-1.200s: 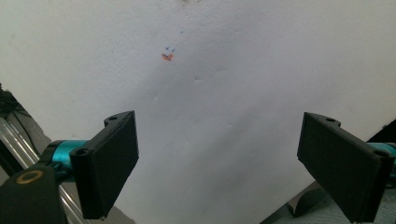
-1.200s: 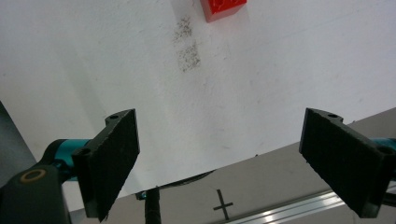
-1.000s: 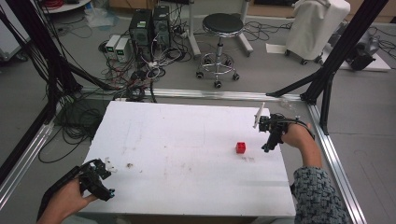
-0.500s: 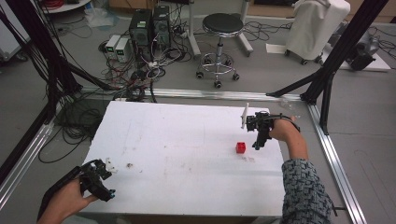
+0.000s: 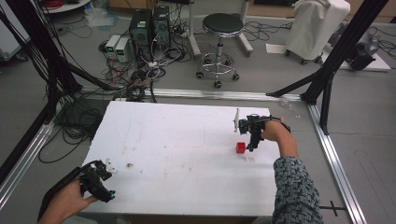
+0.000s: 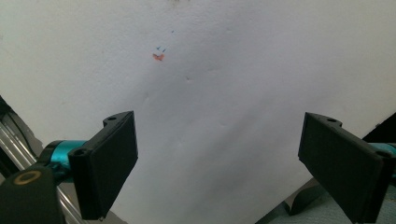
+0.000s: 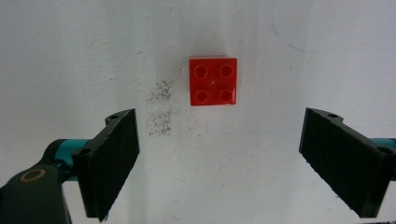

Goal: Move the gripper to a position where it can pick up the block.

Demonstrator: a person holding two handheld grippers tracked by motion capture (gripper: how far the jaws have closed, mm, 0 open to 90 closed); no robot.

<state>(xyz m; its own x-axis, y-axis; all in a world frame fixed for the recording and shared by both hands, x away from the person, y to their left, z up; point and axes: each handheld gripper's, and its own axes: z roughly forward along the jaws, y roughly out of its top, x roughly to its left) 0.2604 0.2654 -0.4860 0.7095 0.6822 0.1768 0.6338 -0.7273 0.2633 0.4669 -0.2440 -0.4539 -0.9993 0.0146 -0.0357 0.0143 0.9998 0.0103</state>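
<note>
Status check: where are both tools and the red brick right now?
Right tool open, above red brick, not touching. Left tool open, holding nothing, near table front-left corner. Nothing blocking the brick.

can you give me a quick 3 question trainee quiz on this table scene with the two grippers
1. True or false: the right gripper is shut on the small red four-stud plastic brick.
2. How many studs top the brick?
3. The left gripper is over which part of the white table? A near left corner, B far right corner, C centre.

Key: 1 false, its jaws stand wide apart, the brick lies ahead of them. 2 four. 3 A.
</note>
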